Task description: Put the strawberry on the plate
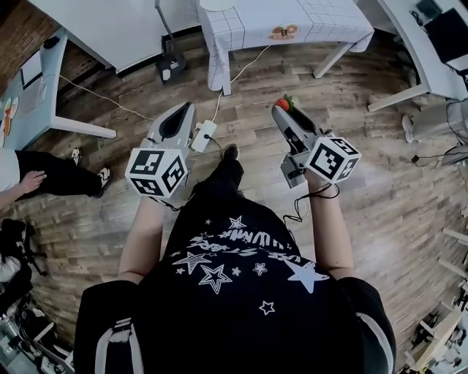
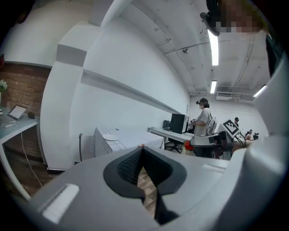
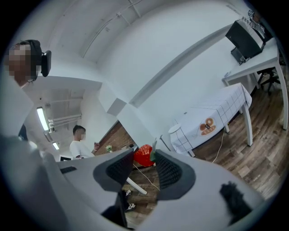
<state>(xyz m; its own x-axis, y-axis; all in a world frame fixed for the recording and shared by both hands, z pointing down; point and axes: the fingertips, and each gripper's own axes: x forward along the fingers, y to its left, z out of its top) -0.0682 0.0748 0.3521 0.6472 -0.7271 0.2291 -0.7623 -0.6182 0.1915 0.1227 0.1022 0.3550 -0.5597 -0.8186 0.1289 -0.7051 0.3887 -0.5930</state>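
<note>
A red strawberry (image 1: 284, 103) with green leaves sits pinched at the tips of my right gripper (image 1: 281, 109), held in the air over the wooden floor. In the right gripper view the strawberry (image 3: 143, 154) fills the gap between the two dark pads. The white plate (image 1: 216, 4) lies on a table with a checked white cloth (image 1: 322, 22) ahead, and shows as a small plate (image 3: 175, 128) on that table's near corner. My left gripper (image 1: 183, 109) hangs beside it, shut and holding nothing. From the left gripper view the plate (image 2: 109, 137) lies on the cloth.
An orange item (image 1: 284, 31) lies on the checked cloth. A white power strip (image 1: 202, 136) with cables lies on the floor between me and the table. White desks stand at left (image 1: 110, 29) and right (image 1: 417, 51). A person (image 1: 33, 179) sits at far left.
</note>
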